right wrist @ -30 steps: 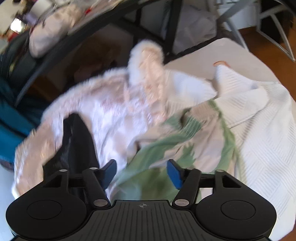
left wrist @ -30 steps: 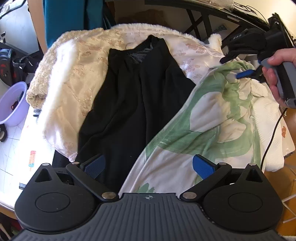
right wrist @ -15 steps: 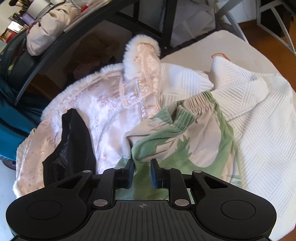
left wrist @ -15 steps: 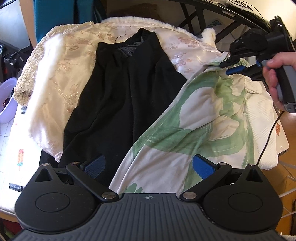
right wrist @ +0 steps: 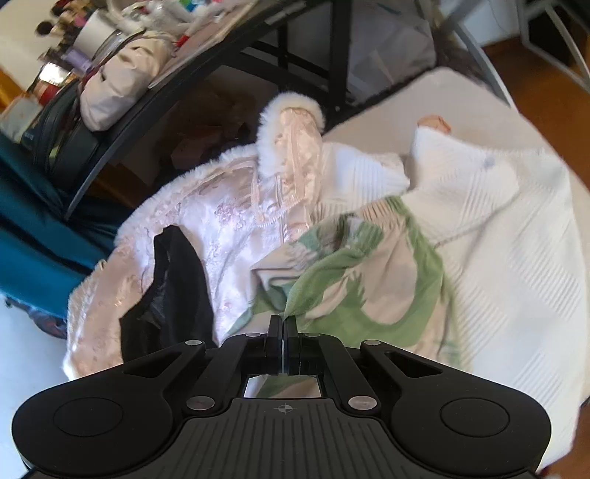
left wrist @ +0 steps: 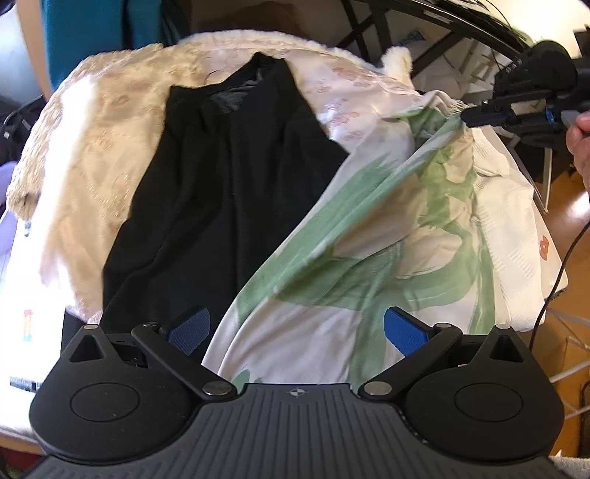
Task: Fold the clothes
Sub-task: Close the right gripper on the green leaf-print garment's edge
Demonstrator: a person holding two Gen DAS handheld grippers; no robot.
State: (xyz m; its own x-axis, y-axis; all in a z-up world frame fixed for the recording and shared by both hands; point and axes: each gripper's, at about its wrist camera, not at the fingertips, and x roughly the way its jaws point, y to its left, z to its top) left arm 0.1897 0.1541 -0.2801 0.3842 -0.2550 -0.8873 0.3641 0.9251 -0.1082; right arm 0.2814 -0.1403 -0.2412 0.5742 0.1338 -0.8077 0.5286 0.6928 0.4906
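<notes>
Two claws work a green-printed garment (left wrist: pixel 387 228): right claw (right wrist: pixel 283 324) clamped on its edge, left claw (left wrist: pixel 295 328) apart above its hem, best lifted gently clear of the black garment (left wrist: pixel 228 177).

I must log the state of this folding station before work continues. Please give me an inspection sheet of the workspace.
Surface: pale table, mostly covered by clothes.
Job's things: green-and-cream printed garment; black garment on the cream fur-trimmed embroidered jacket; white textured knit.
Clutter: lilac bowl at left edge.
Grippers: left gripper open over the printed garment; right gripper shut on its edge.
Cables: black cable hanging at right.
Surroundings: black-framed table with bags and bottles; teal fabric; wooden floor.
</notes>
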